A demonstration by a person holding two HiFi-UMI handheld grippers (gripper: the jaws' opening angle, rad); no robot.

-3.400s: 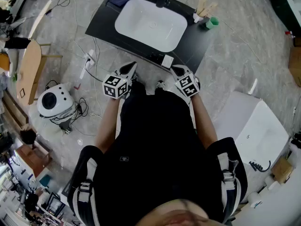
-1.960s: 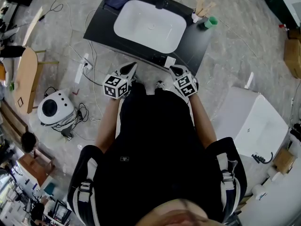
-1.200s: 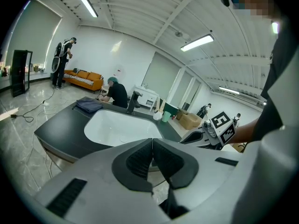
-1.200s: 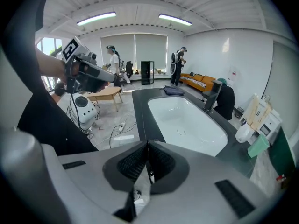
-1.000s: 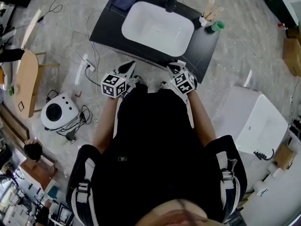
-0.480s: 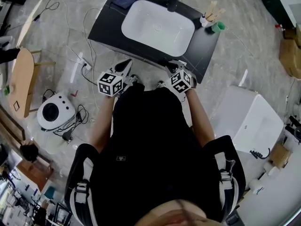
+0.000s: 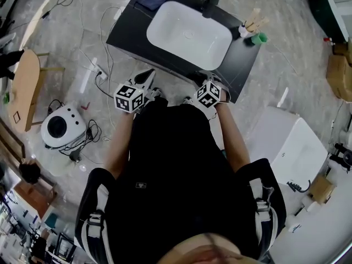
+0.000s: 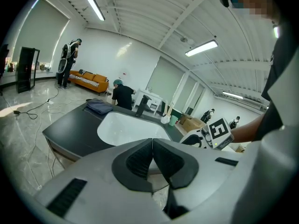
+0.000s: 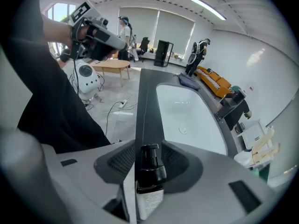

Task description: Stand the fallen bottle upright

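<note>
Right gripper (image 9: 148,154): my jaws stand spread and have just been opening. The bottle (image 9: 150,171) is between the pads, and neither pad visibly presses it. Bottle lies on its side on the counter (image 7: 127,31), on the narrow front strip just before the sink (image 7: 176,37); black pump cap points away from me along the strip, labelled body nearest.

Left gripper (image 8: 153,149): my jaws are pressed together with nothing in them, held in front of the sink's other end, off the counter.
</note>
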